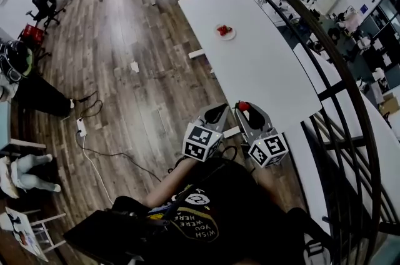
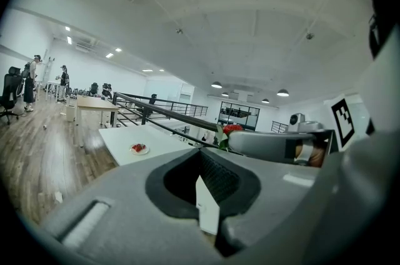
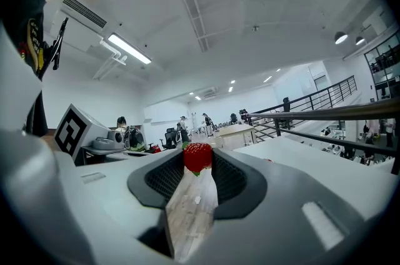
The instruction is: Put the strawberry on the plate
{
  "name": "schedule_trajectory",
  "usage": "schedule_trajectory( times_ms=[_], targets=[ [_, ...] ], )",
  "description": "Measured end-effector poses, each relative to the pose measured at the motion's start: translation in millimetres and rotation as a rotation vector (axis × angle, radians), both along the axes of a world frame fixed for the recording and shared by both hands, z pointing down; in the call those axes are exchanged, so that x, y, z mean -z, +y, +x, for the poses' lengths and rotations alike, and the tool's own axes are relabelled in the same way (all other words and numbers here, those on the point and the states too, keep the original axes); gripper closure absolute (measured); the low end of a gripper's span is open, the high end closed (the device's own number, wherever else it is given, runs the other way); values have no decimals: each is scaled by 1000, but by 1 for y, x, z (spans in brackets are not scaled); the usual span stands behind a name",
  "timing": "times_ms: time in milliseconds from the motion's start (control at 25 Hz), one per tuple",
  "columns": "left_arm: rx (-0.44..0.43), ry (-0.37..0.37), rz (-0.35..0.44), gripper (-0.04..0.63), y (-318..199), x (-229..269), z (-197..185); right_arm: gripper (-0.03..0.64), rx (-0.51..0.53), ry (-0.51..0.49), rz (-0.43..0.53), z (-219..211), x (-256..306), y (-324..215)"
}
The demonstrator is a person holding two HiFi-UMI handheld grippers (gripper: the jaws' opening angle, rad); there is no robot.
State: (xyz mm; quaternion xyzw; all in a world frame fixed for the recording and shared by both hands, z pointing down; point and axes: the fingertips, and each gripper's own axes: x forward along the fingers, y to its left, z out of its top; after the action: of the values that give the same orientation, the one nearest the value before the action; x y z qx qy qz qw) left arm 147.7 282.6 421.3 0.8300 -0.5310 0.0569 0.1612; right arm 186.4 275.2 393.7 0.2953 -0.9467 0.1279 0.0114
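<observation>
At the near end of the white tabletop (image 1: 265, 70) we hold both tools side by side in the air. Our right claw (image 1: 245, 111) pinches the strawberry (image 3: 197, 156) at the very tips, one jaw on each side. The fruit is bright red and plump, with a finely dimpled skin. It pokes up above the jaws, and a scrap of green leaf shows at its lower edge. Our left claw (image 2: 201, 154) carries nothing, and its jaws look pressed together at the tips, with only a thin pale sliver behind them. Farther along the tabletop, well apart from the strawberry, lies the small white plate (image 1: 233, 35). Something red (image 1: 224, 30) already sits on it, probably more berries, though it is too small for us to be sure. A dark railing (image 1: 340, 70) runs along the tabletop's right side, and a wooden floor (image 1: 125, 101) lies to the left.
</observation>
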Motion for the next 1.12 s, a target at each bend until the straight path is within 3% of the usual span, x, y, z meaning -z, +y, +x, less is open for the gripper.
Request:
schedule_trajectory(
  times_ms=[560,1120],
  targets=[
    [-29,-5,18,591,-44,0,43,477,-36,-14,12,43,3,-45],
    [-60,-39,11,591,-77,6,2,477,-79,-3,3,10,3,-70]
  ],
)
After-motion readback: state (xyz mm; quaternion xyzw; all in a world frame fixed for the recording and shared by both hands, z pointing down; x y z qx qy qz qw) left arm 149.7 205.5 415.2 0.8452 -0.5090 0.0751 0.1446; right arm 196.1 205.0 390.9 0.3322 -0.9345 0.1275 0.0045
